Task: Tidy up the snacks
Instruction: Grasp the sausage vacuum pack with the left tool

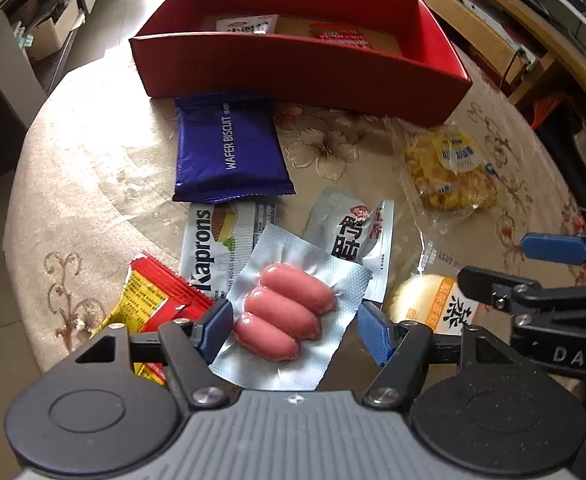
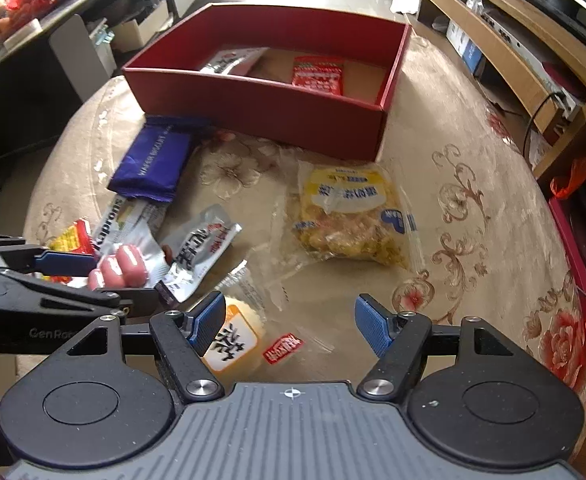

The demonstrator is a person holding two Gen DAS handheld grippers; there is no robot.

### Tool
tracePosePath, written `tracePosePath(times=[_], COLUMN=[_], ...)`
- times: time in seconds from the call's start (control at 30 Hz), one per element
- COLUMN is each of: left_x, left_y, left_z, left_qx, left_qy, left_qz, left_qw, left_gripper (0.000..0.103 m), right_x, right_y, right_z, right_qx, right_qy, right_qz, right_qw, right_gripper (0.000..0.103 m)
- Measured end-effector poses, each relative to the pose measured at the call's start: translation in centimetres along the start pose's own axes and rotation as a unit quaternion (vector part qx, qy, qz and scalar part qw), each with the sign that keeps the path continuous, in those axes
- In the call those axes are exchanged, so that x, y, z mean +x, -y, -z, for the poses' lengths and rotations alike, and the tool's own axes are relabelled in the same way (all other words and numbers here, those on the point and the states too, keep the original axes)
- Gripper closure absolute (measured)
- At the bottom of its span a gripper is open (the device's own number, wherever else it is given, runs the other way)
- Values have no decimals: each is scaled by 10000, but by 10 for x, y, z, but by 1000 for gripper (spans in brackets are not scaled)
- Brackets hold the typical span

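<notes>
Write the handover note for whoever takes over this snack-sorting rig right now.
Left gripper: open, astride the sausage pack, not gripping.
Right gripper: open, over the bun in clear wrap, not gripping.
Done: two packets lie in the red box.
Left on the table: sausage pack, bun, blue wafer biscuit pack, Kaprons pack, red-and-yellow packet, silver pouch, yellow snack bag.

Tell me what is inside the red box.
The red box holds two snack packets on its brown floor: a silvery white one at left and a red one at right. The near wall hides the front strip of the floor.
</notes>
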State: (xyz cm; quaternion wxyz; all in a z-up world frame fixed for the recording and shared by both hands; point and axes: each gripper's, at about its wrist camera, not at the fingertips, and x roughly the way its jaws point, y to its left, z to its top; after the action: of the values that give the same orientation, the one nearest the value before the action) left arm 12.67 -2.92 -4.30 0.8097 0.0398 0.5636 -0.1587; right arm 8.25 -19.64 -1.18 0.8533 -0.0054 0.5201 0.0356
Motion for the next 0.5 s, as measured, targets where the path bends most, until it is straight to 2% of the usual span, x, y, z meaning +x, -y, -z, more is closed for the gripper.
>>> tracePosePath(times=[0.13,0.2,0.23,0.3,0.5], left_x=[8,12,12,12,2], left_y=[9,11,11,11,11], left_z=[-3,-2,0,4,21], left_qx=[204,238,221,218,257], left_qy=[8,-52,-69,-158,-206], left_qz=[-198,-269,-271,-226,-62], left_qw=[9996,9993,9994,9994,9994], left_gripper=[26,27,31,47,56], right_x=[1,1,2,2,1], right_y=[4,5,4,4,10], right_z=[2,2,3,3,5], right_qx=[84,91,83,56,84], right_qy=[-17,-29,-36,-45,-46], right_qz=[3,-13,-14,-27,-29], right_qw=[10000,10000,10000,10000,9999], right_gripper=[23,23,23,23,22])
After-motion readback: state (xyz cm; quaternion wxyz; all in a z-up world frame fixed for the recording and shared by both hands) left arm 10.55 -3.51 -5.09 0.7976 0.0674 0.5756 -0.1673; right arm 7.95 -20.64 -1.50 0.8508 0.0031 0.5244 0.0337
